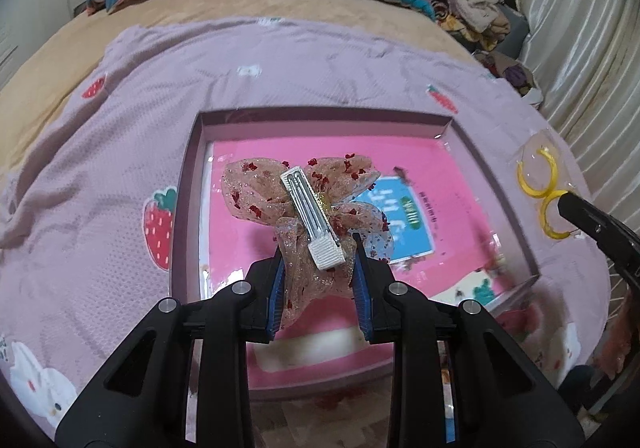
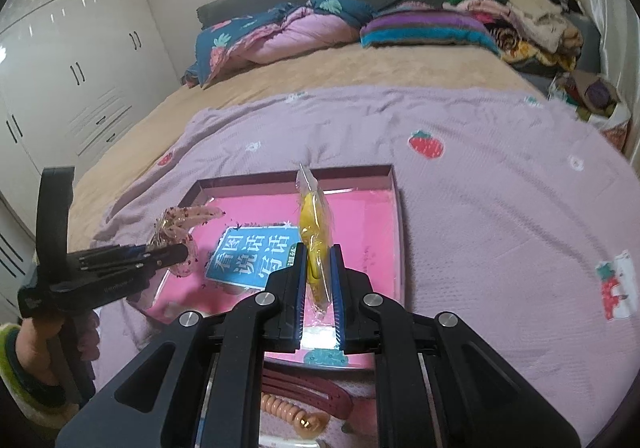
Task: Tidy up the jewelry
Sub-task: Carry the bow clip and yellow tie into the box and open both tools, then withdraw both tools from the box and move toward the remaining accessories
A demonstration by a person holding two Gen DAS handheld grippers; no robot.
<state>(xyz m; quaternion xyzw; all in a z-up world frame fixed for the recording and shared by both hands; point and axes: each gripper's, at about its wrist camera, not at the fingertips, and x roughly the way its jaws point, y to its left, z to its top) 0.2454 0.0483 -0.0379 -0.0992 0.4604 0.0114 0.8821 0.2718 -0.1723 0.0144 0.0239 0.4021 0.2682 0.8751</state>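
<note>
left hand-held gripper (image 1: pixel 320 272) clenched on sheer pink sequinned bow hair clip (image 1: pixel 308 208): soft, light; take its stiff white clip | right hand-held gripper (image 2: pixel 323 288) grasping clear packet of yellow hoop earrings (image 2: pixel 314 236): slippery | shallow mauve box tray (image 1: pixel 320 116) at 12 o'clock

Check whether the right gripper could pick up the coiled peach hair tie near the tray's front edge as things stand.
Probably not yet. The right gripper is shut on the bagged yellow hoop earrings, so its jaws are taken. The coiled hair tie lies close beneath it, beside a maroon hair clip, otherwise uncovered.
</note>
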